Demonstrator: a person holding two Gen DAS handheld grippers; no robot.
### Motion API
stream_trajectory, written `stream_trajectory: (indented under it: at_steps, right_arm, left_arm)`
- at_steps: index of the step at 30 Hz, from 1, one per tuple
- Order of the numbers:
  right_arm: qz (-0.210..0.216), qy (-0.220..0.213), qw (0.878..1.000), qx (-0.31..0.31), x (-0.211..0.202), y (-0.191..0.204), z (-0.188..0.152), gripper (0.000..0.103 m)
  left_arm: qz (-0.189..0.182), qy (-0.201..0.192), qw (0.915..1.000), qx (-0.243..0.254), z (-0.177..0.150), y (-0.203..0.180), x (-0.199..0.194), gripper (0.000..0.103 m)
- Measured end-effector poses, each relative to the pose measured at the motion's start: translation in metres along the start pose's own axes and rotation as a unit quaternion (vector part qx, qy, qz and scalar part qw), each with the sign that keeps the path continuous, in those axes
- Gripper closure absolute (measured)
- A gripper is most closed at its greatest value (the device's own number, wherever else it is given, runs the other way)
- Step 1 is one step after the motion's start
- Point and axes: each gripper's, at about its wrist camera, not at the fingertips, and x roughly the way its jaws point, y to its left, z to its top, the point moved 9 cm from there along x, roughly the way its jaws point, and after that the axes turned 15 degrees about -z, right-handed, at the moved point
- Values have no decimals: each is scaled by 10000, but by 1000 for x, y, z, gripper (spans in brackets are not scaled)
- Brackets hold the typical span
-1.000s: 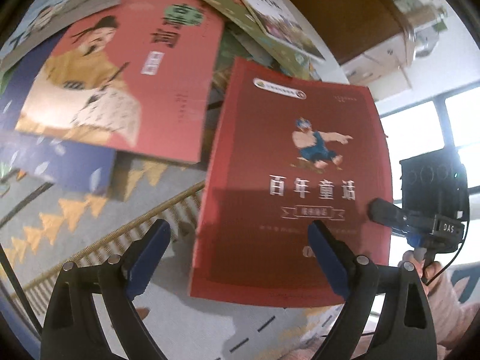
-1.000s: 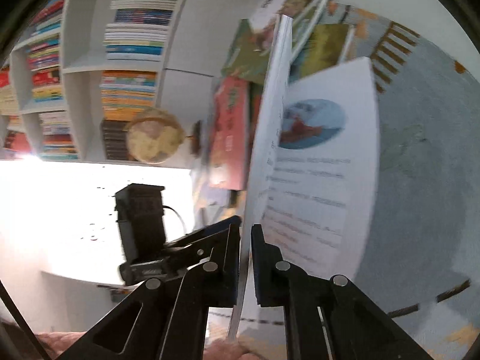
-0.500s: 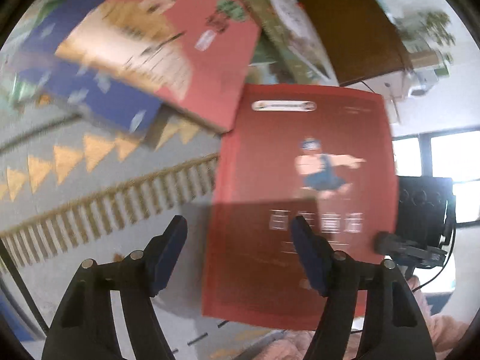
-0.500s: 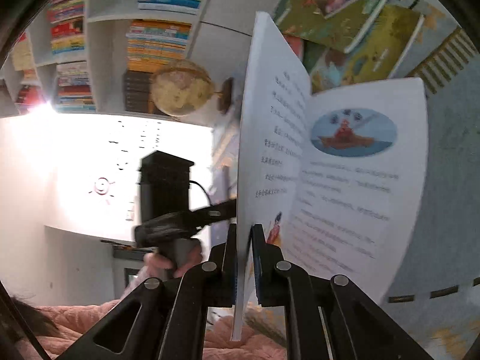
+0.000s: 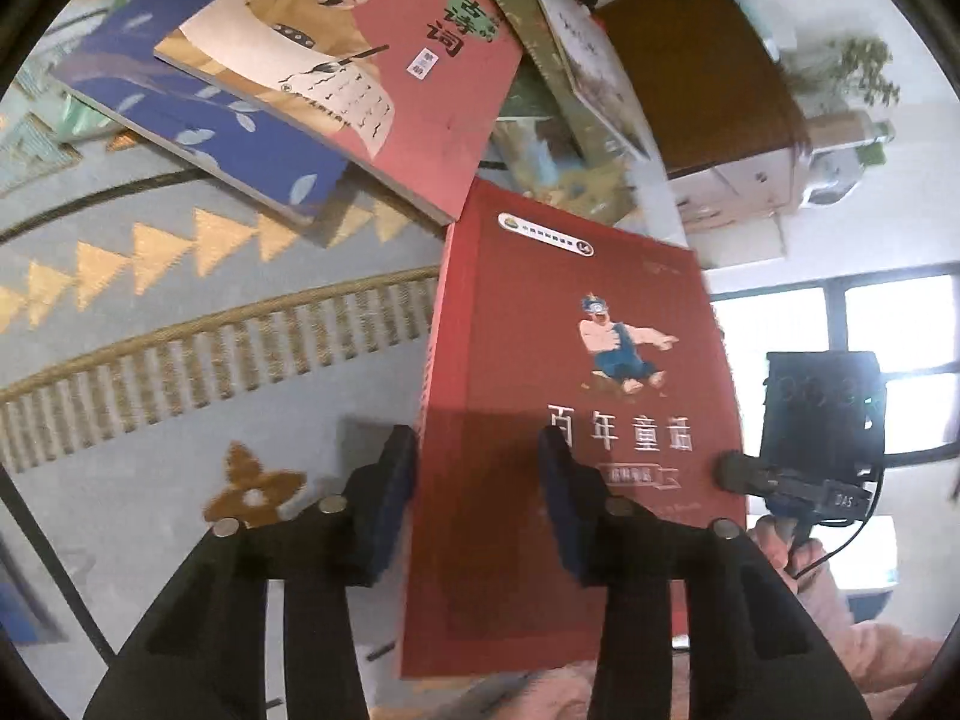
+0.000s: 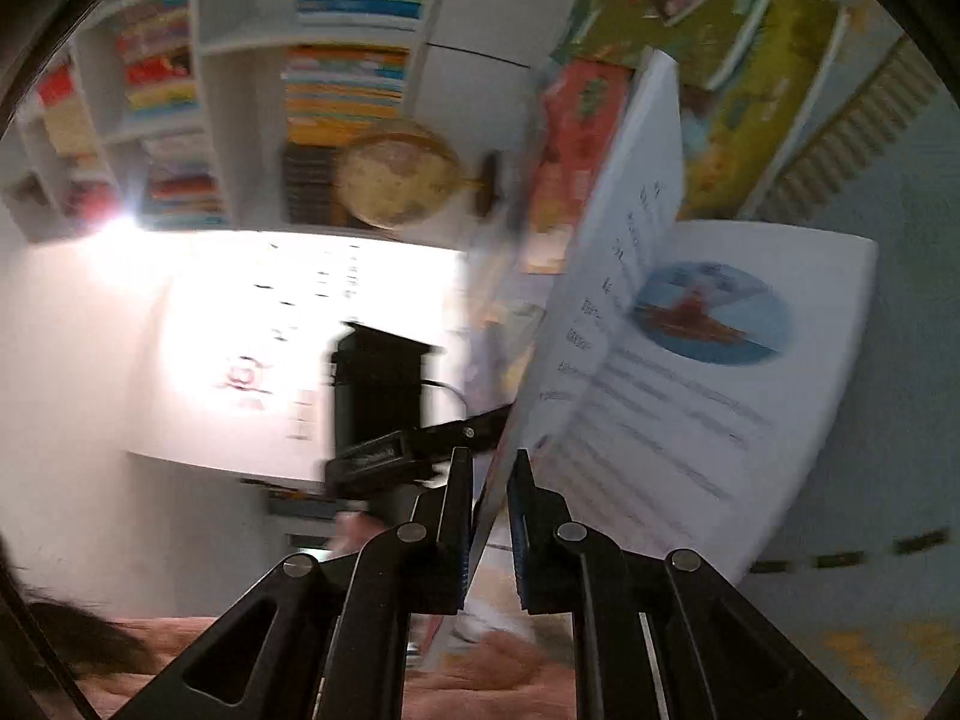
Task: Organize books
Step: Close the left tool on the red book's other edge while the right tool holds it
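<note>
From the left wrist camera, the left gripper [image 5: 474,480] has its black jaws closing around the spine edge of the dark red paperback with a cartoon man on its cover [image 5: 576,420]; the left finger sits just outside the spine, the right one lies over the cover, and whether the pads press yet I cannot tell. Beyond the fingertips, a salmon-pink book showing a robed scholar [image 5: 366,72] lies across a navy book with pale leaves [image 5: 204,120], with more picture books heaped further on. Left of the fingers is bare grey rug with orange triangles and a striped band [image 5: 180,360], open room. To the right, the other gripper's black body [image 5: 822,420] sits at the red book's far edge, with a pink sleeve below.

From the right wrist camera, the right gripper [image 6: 489,510] is clamped on the red book's cover edge, its white printed pages [image 6: 690,396] fanning open to the right. A white bookshelf [image 6: 336,60] and tan globe [image 6: 396,174] stand beyond, blurred. The left gripper's body [image 6: 384,408] is just left of the fingers.
</note>
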Motion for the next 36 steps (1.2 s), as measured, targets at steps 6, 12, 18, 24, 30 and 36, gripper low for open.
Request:
stream_trajectory:
  at_steps: [6, 12, 18, 24, 30, 36]
  right_arm:
    - [-1016, 57, 9945, -239, 9, -13, -11, 92]
    - [-1409, -100, 9882, -591, 3, -11, -15, 92]
    - [-1484, -425, 9821, -1082, -20, 9, -15, 92]
    - [-1463, -574, 9741, -1627, -22, 42, -8, 92]
    - [-1260, -480, 9686, -2091, -2, 79, 2, 92]
    - [-879, -296, 9613, -2595, 35, 132, 15, 92]
  left_arm:
    - [-47, 100, 9998, 134, 1, -14, 4, 66]
    - [205, 173, 9973, 682, -5, -44, 0, 66]
    - [400, 282, 9928, 1091, -12, -64, -8, 66]
    - [567, -31, 9917, 1151, -9, -65, -33, 64]
    - [691, -548, 9911, 1000, -5, -55, -76, 64]
    - [972, -1105, 9864, 733, -7, -28, -127, 64]
